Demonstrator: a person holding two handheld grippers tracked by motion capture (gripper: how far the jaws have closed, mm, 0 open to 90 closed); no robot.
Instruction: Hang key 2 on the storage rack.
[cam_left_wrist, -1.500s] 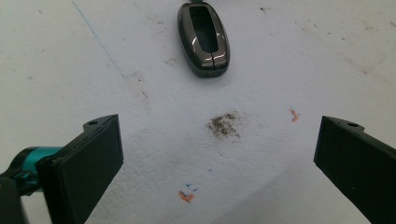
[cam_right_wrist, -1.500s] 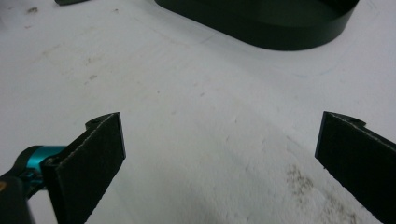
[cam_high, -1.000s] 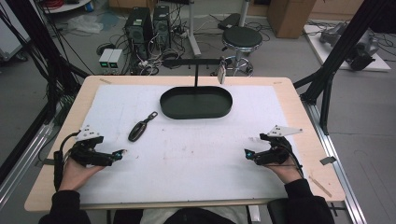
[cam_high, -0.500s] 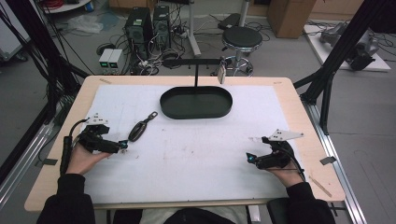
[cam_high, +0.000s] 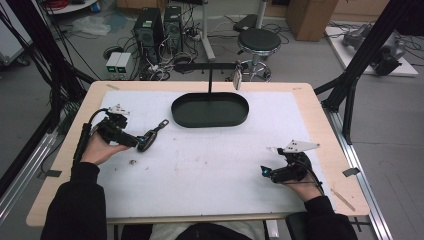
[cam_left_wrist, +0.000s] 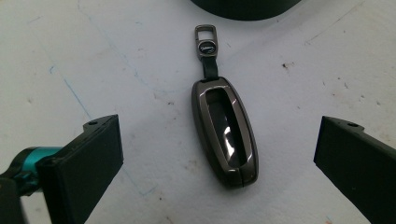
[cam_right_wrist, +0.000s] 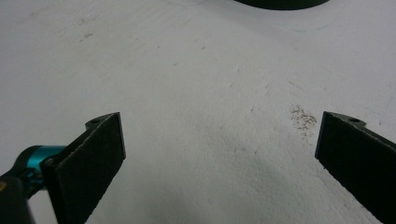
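White mat (cam_high: 210, 165) is covering most of the table; one black oval tray (cam_high: 210, 110) is sitting at its far middle — both gripper views are cropping it to a sliver. One key fob (cam_left_wrist: 225, 130) is lying flat on the mat, between the left gripper's (cam_high: 142, 145) wide-apart jaws, untouched. The high view is blurring it; the left gripper view is showing its glossy face and strap clip. Right gripper (cam_high: 264, 173) is resting well apart, jaws spread over bare mat.
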